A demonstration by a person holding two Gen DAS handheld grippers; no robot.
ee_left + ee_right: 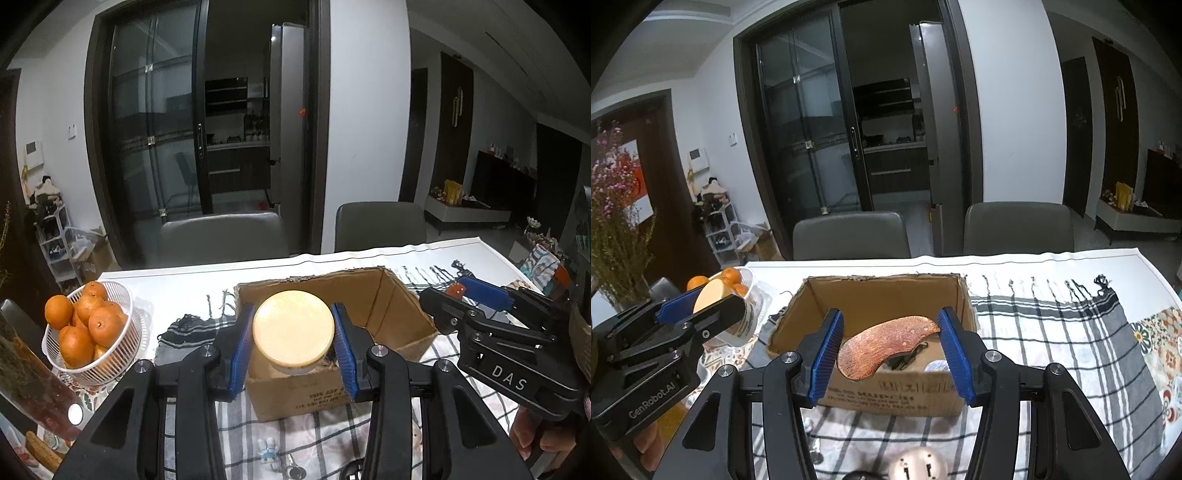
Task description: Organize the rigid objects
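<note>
My left gripper (293, 341) is shut on a jar with a round pale yellow lid (293, 326) and holds it above the near left part of an open cardboard box (391, 302). In the right wrist view the same jar (742, 317) hangs at the left, beside the box (871, 295). My right gripper (890, 345) is open over the box, its blue pads either side of a copper-coloured curved piece (882, 347) that lies in the box, not touching it. The right gripper also shows in the left wrist view (480, 295), to the right of the box.
A white basket of oranges (88, 325) stands left of the box. A checked cloth (1052, 332) covers the table. Two grey chairs (851, 234) stand at the far edge. Dried flowers (613, 221) at far left. Small objects (916, 463) lie near the front edge.
</note>
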